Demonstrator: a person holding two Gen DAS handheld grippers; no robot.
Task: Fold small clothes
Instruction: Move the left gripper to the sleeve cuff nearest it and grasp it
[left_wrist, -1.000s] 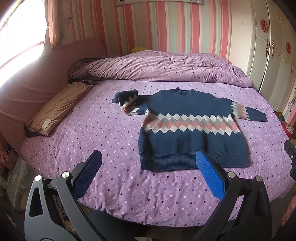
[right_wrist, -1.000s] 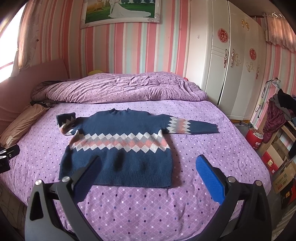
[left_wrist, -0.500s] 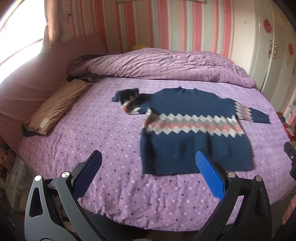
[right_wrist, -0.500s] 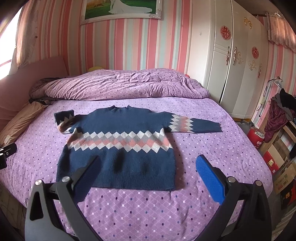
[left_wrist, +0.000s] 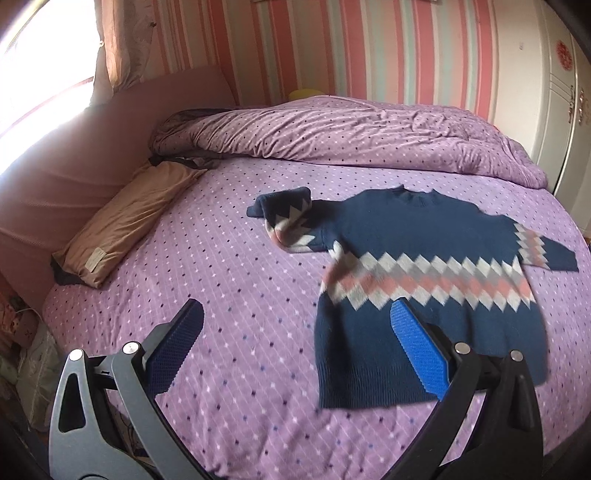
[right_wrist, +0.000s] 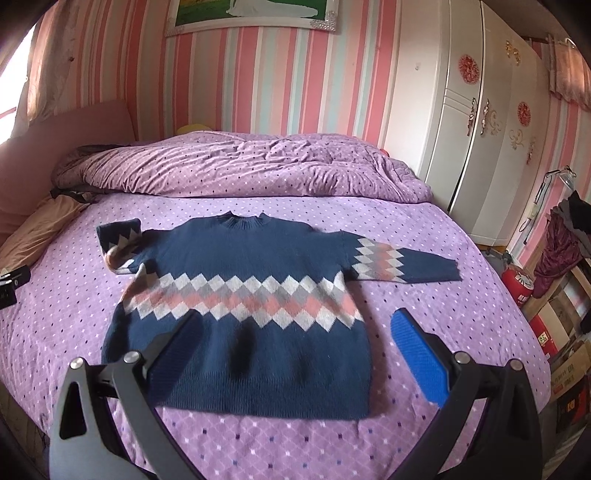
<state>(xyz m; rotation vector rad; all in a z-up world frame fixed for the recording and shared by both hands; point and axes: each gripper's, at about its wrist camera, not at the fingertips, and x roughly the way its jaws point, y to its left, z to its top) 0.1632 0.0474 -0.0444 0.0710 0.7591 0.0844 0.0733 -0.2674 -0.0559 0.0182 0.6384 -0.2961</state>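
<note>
No legible text, brand or number found in either view. The label (left_wrist: 93, 260) on the tan pillow (left_wrist: 129, 221) is too blurred to read. Markings on the red canister (right_wrist: 521, 287) and the boxes (right_wrist: 554, 332) beside the bed (right_wrist: 424, 229) are too small to make out.

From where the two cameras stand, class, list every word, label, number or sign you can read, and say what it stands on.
None can be read.
Red canister: white characters, too small to read.
Cardboard boxes: printed marks, blurred.
Tan pillow: pale sewn label, text illegible.
Wardrobe: red round ornaments, no legible writing.
</note>
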